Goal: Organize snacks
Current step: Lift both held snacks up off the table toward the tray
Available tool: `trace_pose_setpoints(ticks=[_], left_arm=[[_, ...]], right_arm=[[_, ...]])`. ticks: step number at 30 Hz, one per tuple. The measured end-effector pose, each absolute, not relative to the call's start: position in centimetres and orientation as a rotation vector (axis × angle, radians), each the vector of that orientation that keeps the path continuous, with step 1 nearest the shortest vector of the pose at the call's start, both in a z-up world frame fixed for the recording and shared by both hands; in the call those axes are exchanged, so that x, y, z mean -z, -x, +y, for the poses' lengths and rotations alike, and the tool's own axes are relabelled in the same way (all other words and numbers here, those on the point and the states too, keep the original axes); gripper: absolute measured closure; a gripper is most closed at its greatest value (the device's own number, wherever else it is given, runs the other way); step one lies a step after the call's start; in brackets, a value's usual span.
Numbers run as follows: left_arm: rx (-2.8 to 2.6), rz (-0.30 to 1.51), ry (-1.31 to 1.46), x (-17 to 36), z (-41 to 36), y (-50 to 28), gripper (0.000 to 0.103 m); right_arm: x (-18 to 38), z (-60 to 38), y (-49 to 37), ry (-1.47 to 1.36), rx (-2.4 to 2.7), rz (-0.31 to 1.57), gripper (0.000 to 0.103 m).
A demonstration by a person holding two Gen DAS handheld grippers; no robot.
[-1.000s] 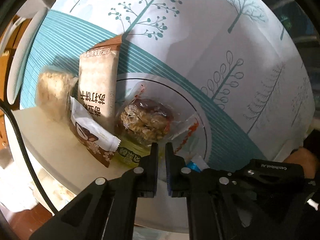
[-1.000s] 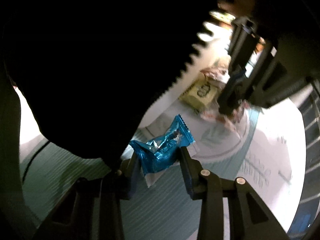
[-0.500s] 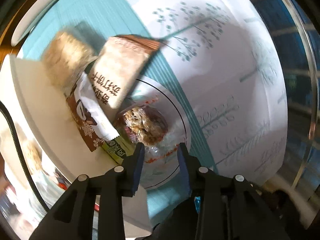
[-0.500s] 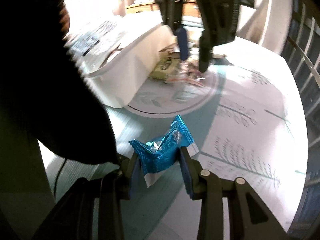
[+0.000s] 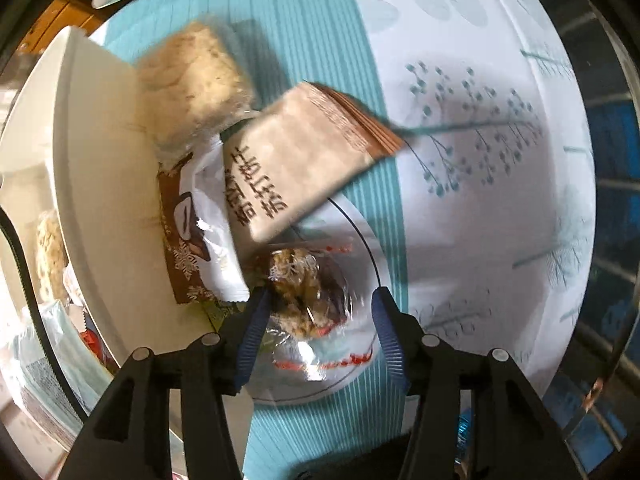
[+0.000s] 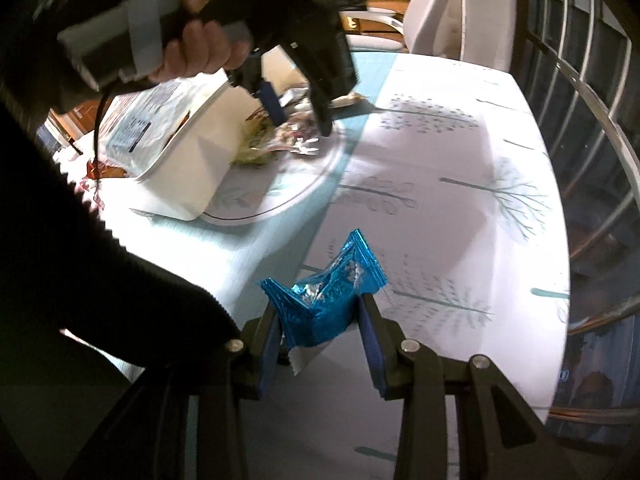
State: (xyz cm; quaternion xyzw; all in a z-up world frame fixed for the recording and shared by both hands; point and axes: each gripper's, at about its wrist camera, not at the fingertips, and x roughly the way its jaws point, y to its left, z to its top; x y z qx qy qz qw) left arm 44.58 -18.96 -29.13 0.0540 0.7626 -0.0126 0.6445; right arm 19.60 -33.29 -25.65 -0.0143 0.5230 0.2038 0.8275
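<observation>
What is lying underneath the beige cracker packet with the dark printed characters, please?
The beige cracker packet overlaps a brown-and-white wrapper and the edge of a clear-wrapped nut snack. Whatever sits beneath its centre is covered.

Snacks [image 5: 256, 168] beside bin [image 5: 108, 184] — on table [image 5: 480, 208]

The white bin [image 6: 188, 168] stood on the tablecloth [image 6: 440, 208], its wall closing off one side of the snack pile. Against that wall lay a beige cracker packet [image 5: 296, 168], a rice cake [image 5: 192, 84] and a brown-and-white sachet [image 5: 200, 240], packed tight. The cloth on the pile's far side was unobstructed, offering clear passage.
</observation>
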Motion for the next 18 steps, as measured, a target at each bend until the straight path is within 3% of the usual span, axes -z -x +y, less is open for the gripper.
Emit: trace_pose_setpoints(ticks=[4,8,18], left_arm=[[-0.041,1.695,-0.118,29.5,-18.7,-44.6,0.053],[-0.117,1.7,-0.077,30.5,-17.7,-43.9,0.064],[-0.096,1.763,0.08,30.9,-15.8,-40.5,0.065]], right_arm=[[24.8,-34.1,-19.5,0.022,-0.43,1.11,0.066],[23.7,-35.3,-19.9,-0.003,-0.431,1.102,0.066],[21.6,-35.9,-21.5,-0.009,-0.393,1.096,0.066]])
